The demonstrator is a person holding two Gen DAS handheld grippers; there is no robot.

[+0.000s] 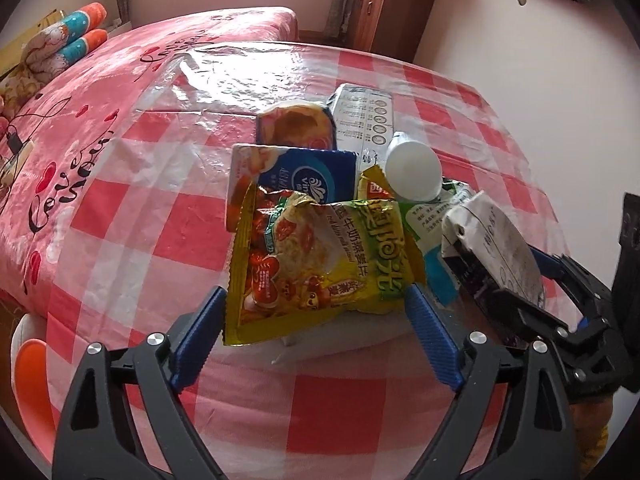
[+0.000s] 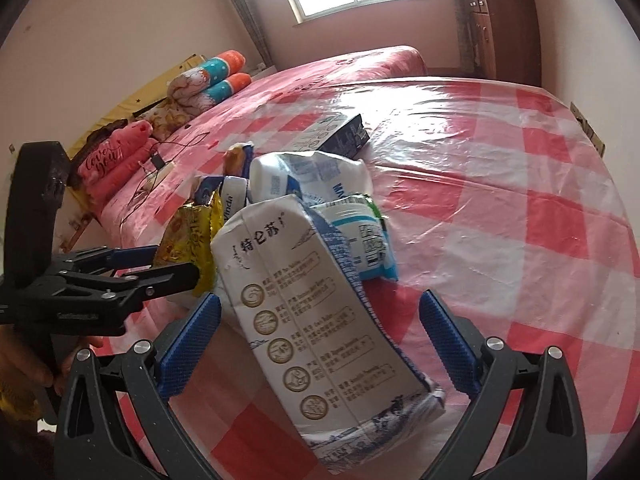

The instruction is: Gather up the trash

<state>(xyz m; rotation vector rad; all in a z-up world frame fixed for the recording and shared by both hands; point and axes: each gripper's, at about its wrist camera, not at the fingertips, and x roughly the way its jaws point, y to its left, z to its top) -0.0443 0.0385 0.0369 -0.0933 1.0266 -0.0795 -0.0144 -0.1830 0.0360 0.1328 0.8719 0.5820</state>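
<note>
A heap of trash lies on the red-checked table cover [image 1: 132,216]. In the left wrist view a yellow snack bag [image 1: 320,256] sits between the open blue fingers of my left gripper [image 1: 316,300]; I cannot tell if they touch it. Behind it are a blue tissue pack [image 1: 304,176], a white bottle [image 1: 414,168] and a grey carton [image 1: 364,124]. In the right wrist view a crushed white milk carton [image 2: 308,320] lies between the open fingers of my right gripper [image 2: 320,308]. The right gripper [image 1: 516,276] also shows at that carton [image 1: 492,240].
A bed with a pink cover [image 2: 320,76] and rolled pillows [image 2: 208,80] lies beyond the table. A wooden cabinet [image 1: 392,8] stands at the far wall. A dark box [image 2: 340,136] lies behind the heap. A charger cable [image 2: 160,164] lies on the bed.
</note>
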